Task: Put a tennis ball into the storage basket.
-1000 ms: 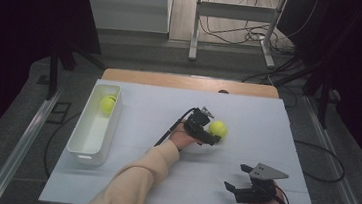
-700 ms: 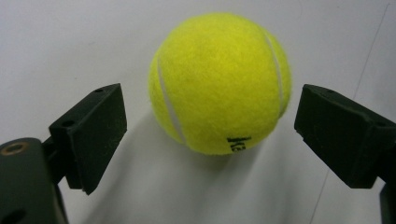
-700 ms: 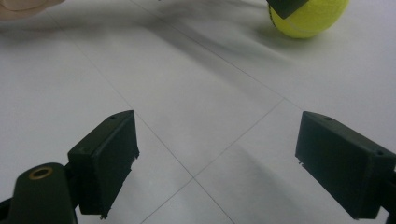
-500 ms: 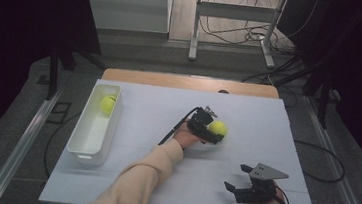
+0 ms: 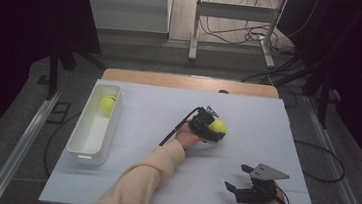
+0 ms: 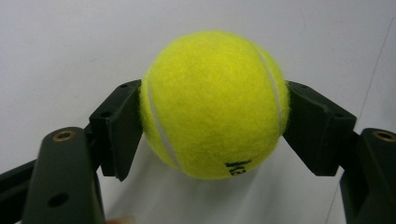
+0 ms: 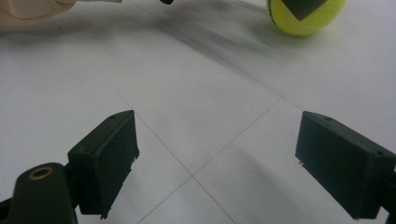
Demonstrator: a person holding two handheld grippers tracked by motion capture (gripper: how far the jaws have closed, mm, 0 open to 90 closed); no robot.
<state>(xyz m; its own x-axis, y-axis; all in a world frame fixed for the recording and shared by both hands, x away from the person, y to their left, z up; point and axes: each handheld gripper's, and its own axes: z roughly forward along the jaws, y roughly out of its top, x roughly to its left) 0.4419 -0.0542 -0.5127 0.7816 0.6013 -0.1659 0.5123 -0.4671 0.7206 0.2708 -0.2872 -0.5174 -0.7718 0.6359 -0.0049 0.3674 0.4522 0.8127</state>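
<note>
- Tennis ball sits at the centre of the left gripper view, pinched on both sides by the left claw, whose jaws press against its felt; in the high view it lies just right of the middle of the frame, on or barely above the white counter.
- Second tennis ball already rests in the far end of the white bin, at the left of the high view.
- Judged from that, the work looks about half done: one ball binned, one gripped and not yet carried across to the bin.
- Right claw rests at the lower right of the high view, jaws wide apart and holding nothing, well away from the ball.
- Count: two tennis balls, one bin, two claws.
</note>
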